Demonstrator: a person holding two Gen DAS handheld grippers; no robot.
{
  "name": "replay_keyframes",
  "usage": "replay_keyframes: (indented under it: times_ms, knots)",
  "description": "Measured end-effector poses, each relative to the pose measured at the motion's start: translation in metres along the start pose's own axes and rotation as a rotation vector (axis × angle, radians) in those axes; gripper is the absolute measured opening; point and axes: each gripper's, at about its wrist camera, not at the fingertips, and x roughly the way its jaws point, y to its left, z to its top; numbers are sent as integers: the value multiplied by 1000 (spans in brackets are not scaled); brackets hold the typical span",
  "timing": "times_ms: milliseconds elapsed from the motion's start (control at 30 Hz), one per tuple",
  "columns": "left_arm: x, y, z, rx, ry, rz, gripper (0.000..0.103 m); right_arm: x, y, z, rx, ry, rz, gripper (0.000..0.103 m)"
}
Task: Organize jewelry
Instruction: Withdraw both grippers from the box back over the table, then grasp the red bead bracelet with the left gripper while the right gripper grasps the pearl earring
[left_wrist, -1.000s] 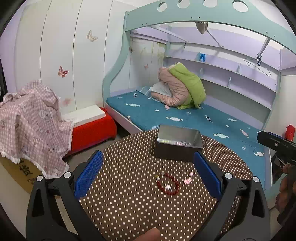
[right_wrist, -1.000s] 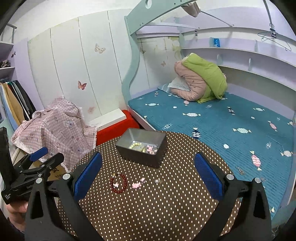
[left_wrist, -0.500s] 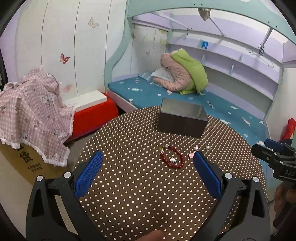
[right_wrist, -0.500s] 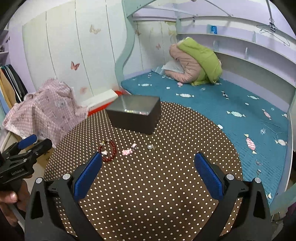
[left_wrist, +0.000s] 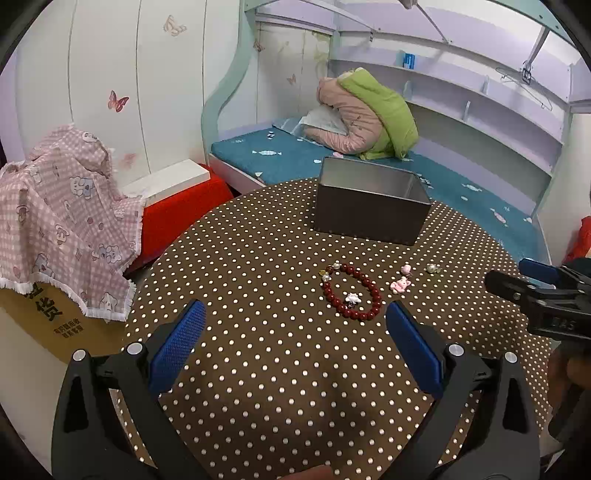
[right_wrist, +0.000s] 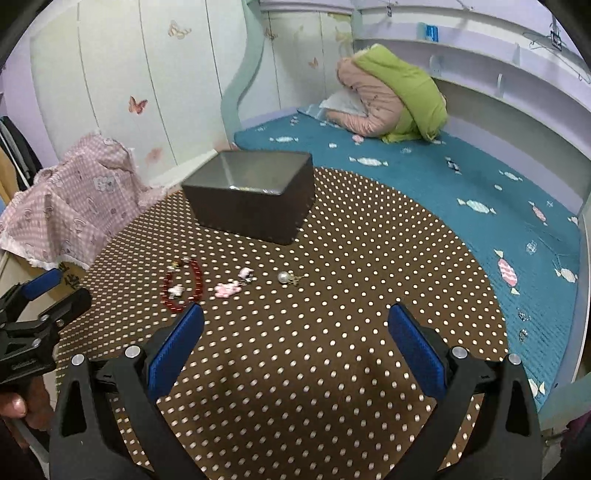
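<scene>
Left wrist view: my left claw (left_wrist: 293, 338) is spread wide over the table (left_wrist: 258, 369), gripping nothing.
Right claw: my right claw (right_wrist: 295, 341) is spread too, empty.
Tin: the tin (left_wrist: 371, 201) stands at the far side of the table.
Bracelet: the bracelet (left_wrist: 351, 291) lies loose between tin and left claw.
Charms: pink charms (right_wrist: 234, 284) and a pearl piece (right_wrist: 286, 277) lie just beside it.
Progress: I judge it partly done; these pieces remain out.
View difference: only the right wrist view looks into the tin, where a few small items glint (right_wrist: 255, 189).
</scene>
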Motion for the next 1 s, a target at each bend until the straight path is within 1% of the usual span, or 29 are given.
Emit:
replay_keyframes:
  times_ms: [133,167,233,300,333,400,467,633,667,700,733,767,800,833,900,933,1000]
  knots:
    - [20,-1,7,11,17,10,98,23,1,6,-17,33,-1,92]
    - [27,-1,10,14,23,13,98,27,2,7,-21,37,-3,89]
    - [39,-2,14,18,32,21,98,37,3,10,-26,50,-1,86]
    - [56,-1,19,28,50,25,98,44,4,12,-29,60,-4,79]
    - [64,-2,21,34,62,32,98,47,4,12,-30,64,-3,77]
    - [83,-2,24,42,91,36,97,53,5,14,-36,70,-2,71]
    - [98,-3,25,48,117,35,97,59,7,16,-47,79,-6,67]
    - [121,-2,25,58,161,22,97,74,8,17,-62,103,-14,58]
    - [125,-2,24,66,171,19,93,77,7,17,-65,106,-14,55]
    - [129,-3,23,72,184,15,82,77,8,17,-74,98,-21,51]
    - [131,-3,22,69,189,3,81,77,10,17,-87,93,-32,49]
    - [132,-1,23,59,188,-8,77,77,10,17,-93,89,-38,42]
    - [132,-1,23,64,185,-8,72,77,11,17,-98,86,-41,34]
    - [133,-2,24,70,184,-16,70,77,12,16,-106,83,-45,31]
    - [132,-4,25,84,182,-30,53,77,14,14,-122,80,-48,18]
    - [131,-6,26,91,183,-38,48,75,16,13,-134,79,-45,16]
    - [129,-15,26,109,185,-59,24,74,16,10,-144,74,-41,15]
